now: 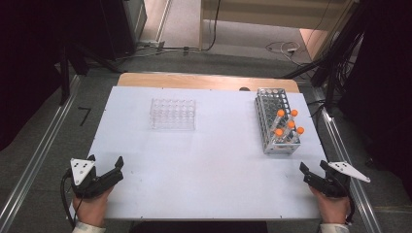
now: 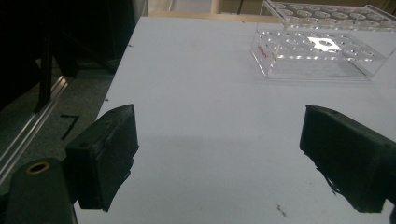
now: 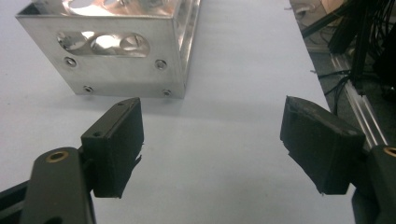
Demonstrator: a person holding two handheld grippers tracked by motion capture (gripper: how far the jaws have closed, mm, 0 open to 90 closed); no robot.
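Observation:
A metal tube rack [image 1: 276, 120] stands at the right of the white table top [image 1: 209, 160] and holds several tubes with orange caps [image 1: 287, 122]. A clear plastic rack [image 1: 172, 114] with nothing in it sits at the middle left. My left gripper [image 1: 104, 166] rests at the front left corner, open, nothing between its jaws; in the left gripper view the clear plastic rack [image 2: 322, 44] lies ahead to the right of my left gripper [image 2: 219, 154]. At the front right corner my right gripper [image 1: 312, 168] is open too, just in front of the metal rack [image 3: 116, 46], seen close beyond my right gripper [image 3: 212, 144].
Metal rails [image 1: 34, 160] run along both sides of the table on a grey floor. Dark equipment and cables [image 1: 340, 63] stand at the back right, dark stands at the back left. A wooden edge [image 1: 204, 80] shows behind the white top.

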